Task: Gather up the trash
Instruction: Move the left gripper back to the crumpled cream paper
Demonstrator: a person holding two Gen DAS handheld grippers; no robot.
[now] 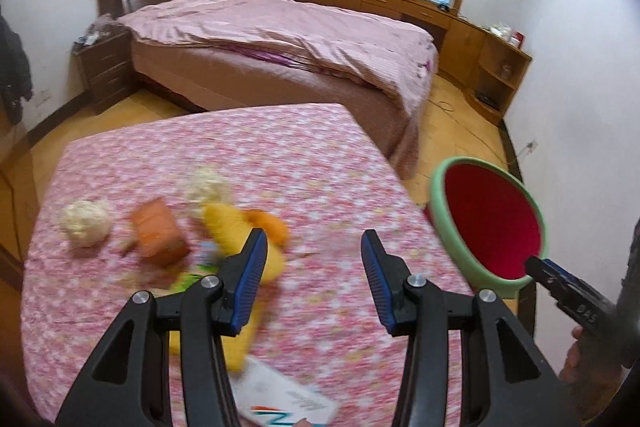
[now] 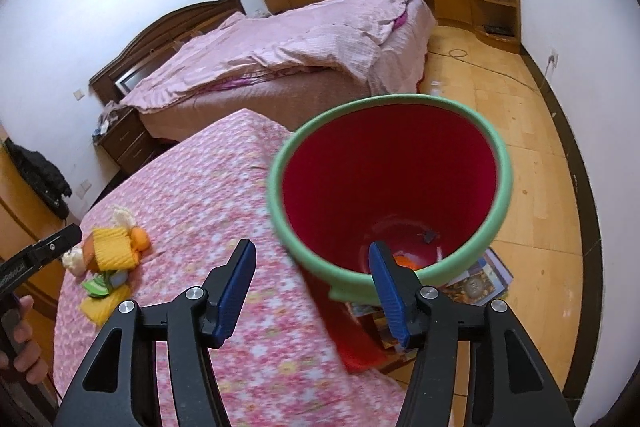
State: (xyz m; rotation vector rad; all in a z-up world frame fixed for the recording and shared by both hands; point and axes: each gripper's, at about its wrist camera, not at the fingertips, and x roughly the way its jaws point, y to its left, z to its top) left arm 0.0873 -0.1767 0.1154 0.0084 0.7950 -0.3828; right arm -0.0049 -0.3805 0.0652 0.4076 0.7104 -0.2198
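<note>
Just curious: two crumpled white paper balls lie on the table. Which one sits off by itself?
The left-hand paper ball, alone beside the orange box; the other ball touches the yellow pile.

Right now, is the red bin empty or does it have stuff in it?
Not empty. The right wrist view looks down into the bin: an orange piece and a small dark scrap lie at its bottom.

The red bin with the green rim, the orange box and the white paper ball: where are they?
Red bin (image 2: pixel 400 171): right wrist view, inner wall.
Orange box (image 1: pixel 158 233): left wrist view, top face.
White paper ball (image 1: pixel 85 223): left wrist view, middle.
</note>
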